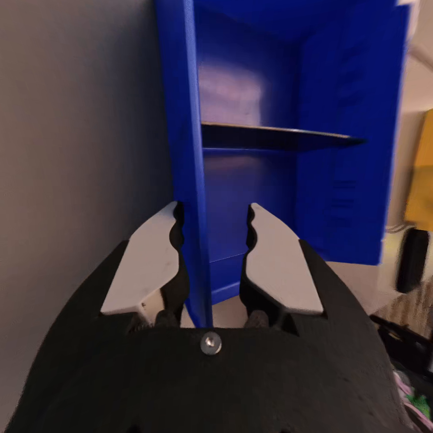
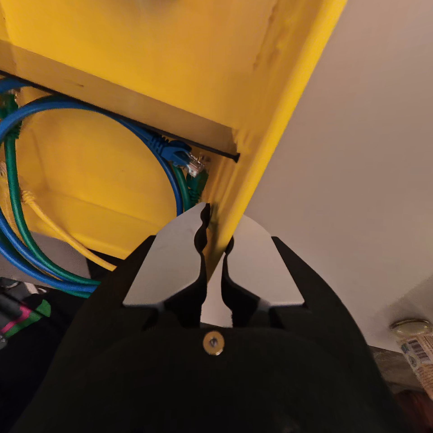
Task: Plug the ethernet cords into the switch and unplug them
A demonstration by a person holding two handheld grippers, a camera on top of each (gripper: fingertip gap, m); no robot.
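My left tool (image 1: 214, 206) stands fairly wide, its jaws straddling the near side wall of a blue bin (image 1: 339, 140) without clamping it; the wall touches the left finger's pad and there is a clear gap to the other. That bin sits on the pale worktop (image 1: 304, 283), with a dark divider (image 1: 276, 138) across it and nothing inside that I can see.

My right tool (image 2: 221, 216) is narrowed down onto the side wall of a yellow bin (image 2: 269, 117), one finger inside and one outside, so I read it as gripping that wall.

Inside the yellow bin lie the cords, coiled loosely: a blue cord (image 2: 98, 110) whose clear plug (image 2: 194, 165) rests free near the divider slot, a green cord (image 2: 187, 189) and a yellow cord (image 2: 58, 229), all three trailing out over the bin's open front. A jar (image 2: 419, 351) stands well apart to the right.

I see no switch in either view, and the one plug I can make out is in nothing. By my judgement, no plugging has begun: both tools are busy with bins, so the cords have yet to be picked, the switch found, then plugged and unplugged.
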